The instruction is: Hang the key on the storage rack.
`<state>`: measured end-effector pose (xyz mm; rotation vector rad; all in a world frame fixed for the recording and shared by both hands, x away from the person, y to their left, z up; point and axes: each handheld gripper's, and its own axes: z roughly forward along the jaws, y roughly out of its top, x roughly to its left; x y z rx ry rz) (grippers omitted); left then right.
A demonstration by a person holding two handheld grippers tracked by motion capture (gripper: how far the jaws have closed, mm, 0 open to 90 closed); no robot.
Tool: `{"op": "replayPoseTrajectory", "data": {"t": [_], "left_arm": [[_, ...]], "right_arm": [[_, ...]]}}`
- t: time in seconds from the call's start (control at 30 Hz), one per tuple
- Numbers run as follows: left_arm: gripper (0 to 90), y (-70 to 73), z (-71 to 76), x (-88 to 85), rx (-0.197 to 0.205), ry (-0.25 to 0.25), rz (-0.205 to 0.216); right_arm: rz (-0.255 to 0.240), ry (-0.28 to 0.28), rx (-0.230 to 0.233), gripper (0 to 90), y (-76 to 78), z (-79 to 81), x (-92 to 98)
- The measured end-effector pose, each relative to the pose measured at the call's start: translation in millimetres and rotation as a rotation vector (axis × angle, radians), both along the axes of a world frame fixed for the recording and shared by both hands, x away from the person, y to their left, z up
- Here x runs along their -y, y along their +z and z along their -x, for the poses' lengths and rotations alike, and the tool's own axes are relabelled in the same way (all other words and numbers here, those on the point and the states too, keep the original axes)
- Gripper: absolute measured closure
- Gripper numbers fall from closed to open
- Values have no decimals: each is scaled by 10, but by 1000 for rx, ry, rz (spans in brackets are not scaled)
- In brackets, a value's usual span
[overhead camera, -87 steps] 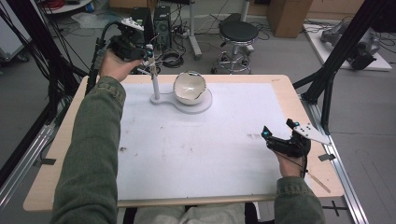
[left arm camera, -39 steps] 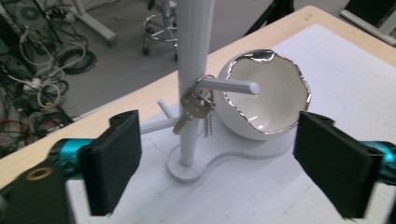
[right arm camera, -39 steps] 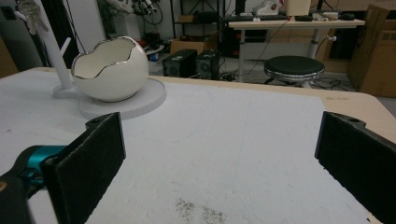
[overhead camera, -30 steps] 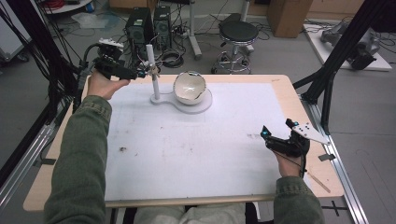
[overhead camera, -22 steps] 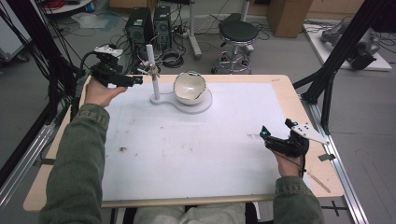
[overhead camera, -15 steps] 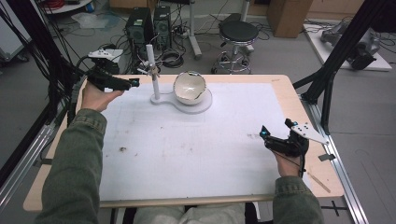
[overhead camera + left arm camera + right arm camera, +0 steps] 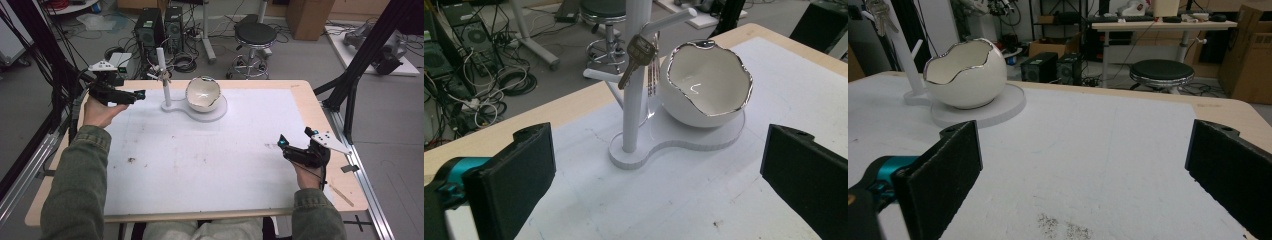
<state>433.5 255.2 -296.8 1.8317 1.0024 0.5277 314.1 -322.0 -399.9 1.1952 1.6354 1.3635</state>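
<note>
Ahead of the matt black jaws: a dull brass key (image 7: pixel 638 56), a glossy silver-rimmed ceramic bowl (image 7: pixel 704 85), and a smooth white stand (image 7: pixel 634 90).

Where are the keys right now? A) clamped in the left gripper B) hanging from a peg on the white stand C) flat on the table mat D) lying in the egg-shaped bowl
B: the keys dangle from a peg on the white stand, beside the bowl.

Black stool (image 7: pixel 255 34), computer towers (image 7: pixel 159 22), possibly cardboard box (image 7: pixel 308 11).
</note>
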Motion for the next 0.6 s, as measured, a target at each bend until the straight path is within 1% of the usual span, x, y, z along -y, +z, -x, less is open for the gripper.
{"op": "replayPoseTrajectory", "data": {"t": [0.1, 0.23, 0.33, 0.4, 0.47, 0.5, 0.6], "left_arm": [[16, -14, 45, 22, 13, -8, 17], [16, -16, 91, 53, 23, -20, 1], [16, -3, 145, 70, 37, -26, 1], [16, -9, 177, 64, 47, -23, 1], [16, -29, 209, 49, 50, -17, 12], [16, -35, 222, 37, 50, -16, 10], [16, -70, 277, -5, 57, -1, 27]], "right_arm": [[2, -1, 3, 7, -1, -3, 1], [1, 2, 4, 7, 0, -5, -5], [1, 1, 4, 7, 1, -3, -6], [0, 1, 3, 7, 1, -3, -3], [-2, 0, 3, 7, 1, -2, -2], [-1, 0, 3, 7, 1, -2, -1], [-2, 0, 2, 7, 1, -2, -2]]}}
